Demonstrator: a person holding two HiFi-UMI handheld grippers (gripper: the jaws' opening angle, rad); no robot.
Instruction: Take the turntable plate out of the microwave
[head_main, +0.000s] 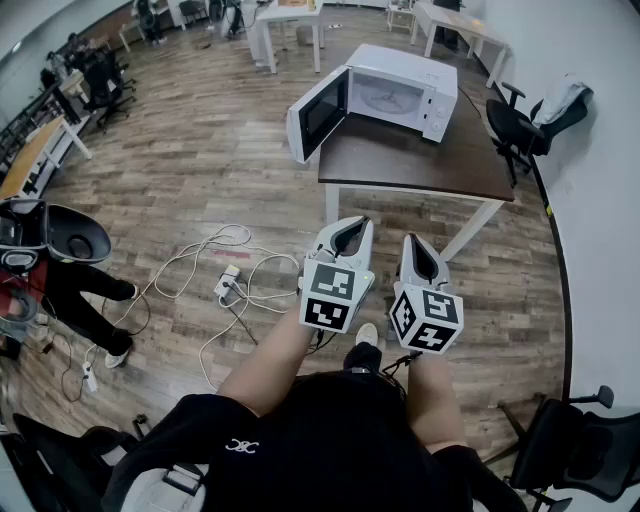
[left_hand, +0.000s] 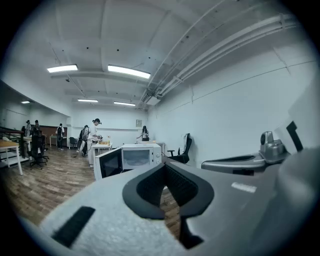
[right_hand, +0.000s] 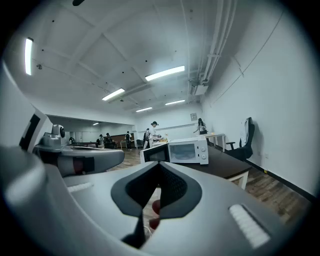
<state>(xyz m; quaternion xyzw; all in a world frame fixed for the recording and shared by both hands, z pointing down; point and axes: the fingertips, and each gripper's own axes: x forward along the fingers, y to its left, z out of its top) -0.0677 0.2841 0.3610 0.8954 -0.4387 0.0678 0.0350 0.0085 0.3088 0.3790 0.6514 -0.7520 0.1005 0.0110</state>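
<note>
A white microwave (head_main: 400, 85) stands on a dark brown table (head_main: 420, 160) some way ahead of me, its door (head_main: 318, 115) swung open to the left. Inside it the pale turntable plate (head_main: 385, 97) lies flat. The microwave (left_hand: 135, 157) also shows small in the left gripper view, and in the right gripper view as the microwave (right_hand: 187, 151). My left gripper (head_main: 350, 222) and right gripper (head_main: 415, 240) are held side by side over the floor, well short of the table. Both point roughly level toward it. The left gripper (left_hand: 164, 166) and right gripper (right_hand: 158, 164) are shut on nothing.
White cables and a power strip (head_main: 228, 283) lie on the wood floor to my left. A black office chair (head_main: 520, 125) stands beside the table at the right wall, another chair (head_main: 580, 450) at lower right. A seated person (head_main: 60, 260) is at far left. White tables (head_main: 290, 20) stand behind.
</note>
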